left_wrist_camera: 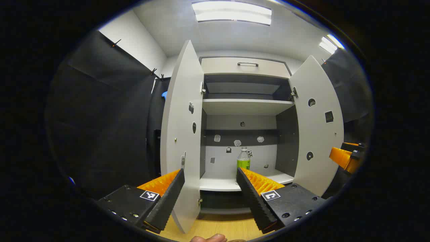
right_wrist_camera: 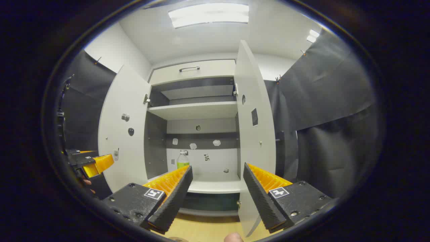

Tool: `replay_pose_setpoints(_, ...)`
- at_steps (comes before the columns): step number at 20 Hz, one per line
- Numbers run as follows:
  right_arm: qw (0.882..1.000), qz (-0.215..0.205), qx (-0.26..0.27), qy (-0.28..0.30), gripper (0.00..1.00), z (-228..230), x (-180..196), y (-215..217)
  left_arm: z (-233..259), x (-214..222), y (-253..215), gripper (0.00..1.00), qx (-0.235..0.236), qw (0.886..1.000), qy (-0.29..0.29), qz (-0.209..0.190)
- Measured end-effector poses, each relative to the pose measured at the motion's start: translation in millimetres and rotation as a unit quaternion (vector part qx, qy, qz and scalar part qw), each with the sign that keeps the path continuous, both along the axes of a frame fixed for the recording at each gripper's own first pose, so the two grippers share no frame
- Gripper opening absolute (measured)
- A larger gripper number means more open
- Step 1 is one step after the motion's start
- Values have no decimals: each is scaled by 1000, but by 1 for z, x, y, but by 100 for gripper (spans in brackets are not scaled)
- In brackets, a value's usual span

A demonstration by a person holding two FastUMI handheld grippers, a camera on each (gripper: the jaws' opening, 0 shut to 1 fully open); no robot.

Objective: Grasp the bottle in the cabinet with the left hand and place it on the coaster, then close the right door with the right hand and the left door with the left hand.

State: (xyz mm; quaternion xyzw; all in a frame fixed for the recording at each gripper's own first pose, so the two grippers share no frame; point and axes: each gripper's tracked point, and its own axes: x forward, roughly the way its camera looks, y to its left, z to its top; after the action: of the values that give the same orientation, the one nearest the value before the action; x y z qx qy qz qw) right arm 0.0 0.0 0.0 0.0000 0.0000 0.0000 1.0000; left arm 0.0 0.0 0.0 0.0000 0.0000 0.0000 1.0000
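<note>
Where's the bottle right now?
The bottle stands upright on the cabinet's lower shelf near the back wall, between the two open doors; in the right gripper view it sits left of centre.

You see the cabinet's lower shelf (left_wrist_camera: 218, 184) carrying one bottle (left_wrist_camera: 243, 160), upright near its back wall. The upper shelf (left_wrist_camera: 245, 106) sits above it. The cabinet stands on a wood surface (left_wrist_camera: 215, 228).

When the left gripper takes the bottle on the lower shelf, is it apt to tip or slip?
The bottle stands upright, tall and narrow, so a nudge would probably tip it. It looks like clear plastic, likely smooth and somewhat slippery, and may flex under squeeze.
</note>
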Motion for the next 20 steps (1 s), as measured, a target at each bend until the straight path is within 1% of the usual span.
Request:
replay_pose_setpoints(1,1000,4,1,3,98,0,2,-3,2,0,-5,95,2,1000,0,1)
replay_pose_setpoints(6,1000,15,7,11,98,-1,7,-13,1,-1,-17,94,-1,1000,1,1)
replay_pose_setpoints(9,1000,22,0,14,96,-1,9,-15,-1,3,-22,94,-17,1000,9,3)
replay_pose_setpoints(10,1000,22,-1,12,99,0,9,-16,-1,3,-23,94,-24,1000,11,4)
replay_pose_setpoints(11,1000,23,-3,12,99,0,9,-17,-2,3,-23,95,-26,1000,12,8)
replay_pose_setpoints(12,1000,26,-2,11,96,-2,10,-17,-3,3,-20,94,-25,999,12,18)
replay_pose_setpoints(13,1000,29,0,11,98,-5,10,-17,-5,4,-14,94,-23,999,11,32)
replay_pose_setpoints(14,999,32,4,17,98,-10,11,-18,-7,4,-13,94,-24,999,13,41)
replay_pose_setpoints(16,998,40,20,33,99,-17,14,-16,-13,2,-18,95,-26,999,25,39)
replay_pose_setpoints(17,998,44,26,35,96,-16,17,-14,-13,2,-19,94,-22,999,28,39)
replay_pose_setpoints(19,998,44,23,35,98,-14,21,-17,-10,2,-17,94,-8,999,26,47)
replay_pose_setpoints(20,998,43,21,33,99,-14,22,-18,-8,3,-19,94,-4,999,25,44)
